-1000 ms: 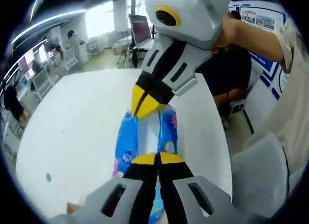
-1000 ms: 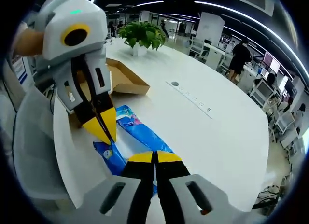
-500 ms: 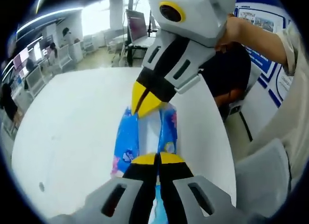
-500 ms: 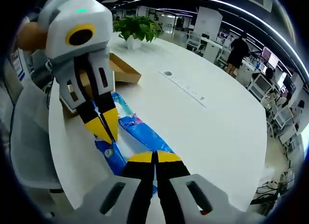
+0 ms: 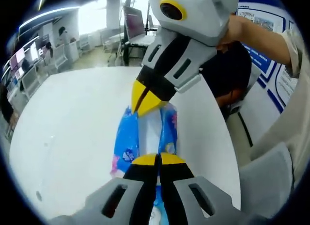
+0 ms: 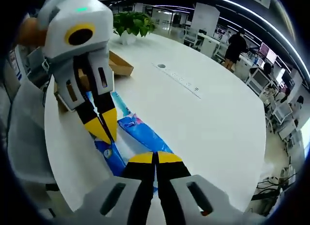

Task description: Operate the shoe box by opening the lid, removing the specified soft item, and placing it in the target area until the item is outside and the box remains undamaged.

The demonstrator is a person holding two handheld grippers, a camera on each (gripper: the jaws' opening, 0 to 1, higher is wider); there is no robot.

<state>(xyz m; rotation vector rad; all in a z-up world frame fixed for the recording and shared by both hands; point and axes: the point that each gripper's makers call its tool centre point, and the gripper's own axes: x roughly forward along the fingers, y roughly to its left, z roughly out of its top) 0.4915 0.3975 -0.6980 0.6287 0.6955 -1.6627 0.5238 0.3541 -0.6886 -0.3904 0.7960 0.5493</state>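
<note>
Left gripper view, scanned from left to right. At far left, blurred office desks and monitors (image 5: 26, 72) beyond a white table (image 5: 68, 133). Near centre, a blue soft pack (image 5: 127, 142) with a white middle strip, lying flat on the table and running away from the camera. At bottom centre, the left gripper (image 5: 158, 159), yellow tips pressed together, pinching the near end of the pack. Just above, the right gripper (image 5: 145, 100), reaching in from the upper right, its yellow tips also closed together on the far end of the pack. To the right, a hand (image 5: 232, 28) on that gripper's grey body, a pale sleeve (image 5: 290, 65), and a dark chair with an orange seat (image 5: 230, 96) beyond the table edge.

Right gripper view, again left to right. At left, the left gripper (image 6: 102, 129) angled down from the upper left, tips shut on the pack's far end. Behind it, an open brown cardboard shoe box (image 6: 118, 66) on the table, well apart from the pack's near end. Further back, a potted green plant (image 6: 131, 25). At centre, the blue pack lying outside the box, stretched between both grippers. At bottom centre, the right gripper, tips closed on the pack's near end. To the right, bare white table with a grey cable strip (image 6: 180, 82), then a person (image 6: 233, 49) standing among desks.
</note>
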